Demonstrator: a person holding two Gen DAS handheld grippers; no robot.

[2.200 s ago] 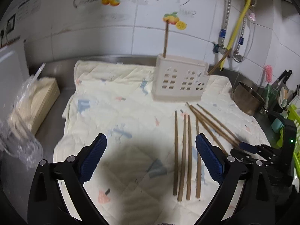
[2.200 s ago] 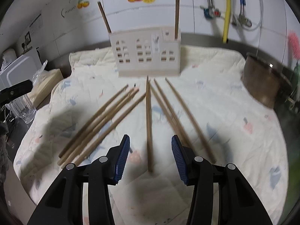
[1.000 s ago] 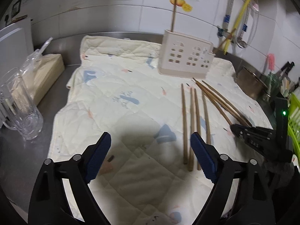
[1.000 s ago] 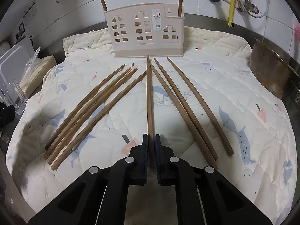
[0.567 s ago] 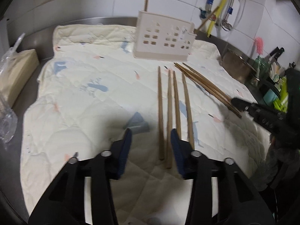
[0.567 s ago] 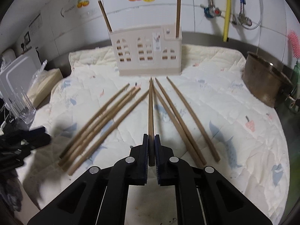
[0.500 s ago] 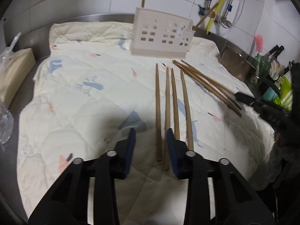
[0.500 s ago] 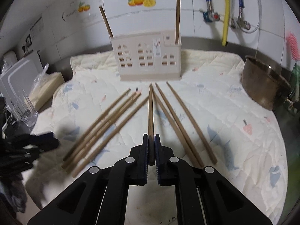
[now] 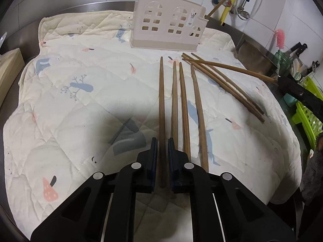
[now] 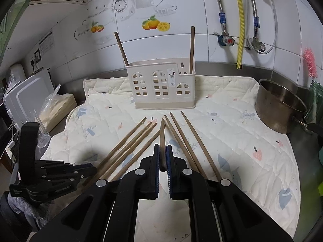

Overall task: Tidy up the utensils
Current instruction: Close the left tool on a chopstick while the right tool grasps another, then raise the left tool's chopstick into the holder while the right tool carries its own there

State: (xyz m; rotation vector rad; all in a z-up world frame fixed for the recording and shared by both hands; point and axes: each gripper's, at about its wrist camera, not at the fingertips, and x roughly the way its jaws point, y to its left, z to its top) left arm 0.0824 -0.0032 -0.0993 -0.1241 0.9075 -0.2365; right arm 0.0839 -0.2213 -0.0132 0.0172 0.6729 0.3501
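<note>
Chopstick [image 9: 161, 109] pinched by left gripper [image 9: 162, 151] (right likewise).

The chopsticks [image 9: 161, 104] are matt brown wood, lying on a soft quilted cloth mat [image 9: 80, 104] with a printed pattern. The utensil holder [image 10: 161, 88] is smooth cream plastic, and the pot [image 10: 280, 109] is dull brushed metal. Behind them, the wall tiles [image 10: 181, 4] are glossy white.

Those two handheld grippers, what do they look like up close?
Both, the left gripper and the right gripper, are matte black angular plastic linkages with round silver pivot pins and two flat fingers lined with ribbed blue pads. A grey fuzzy sleeve shows behind one.
</note>
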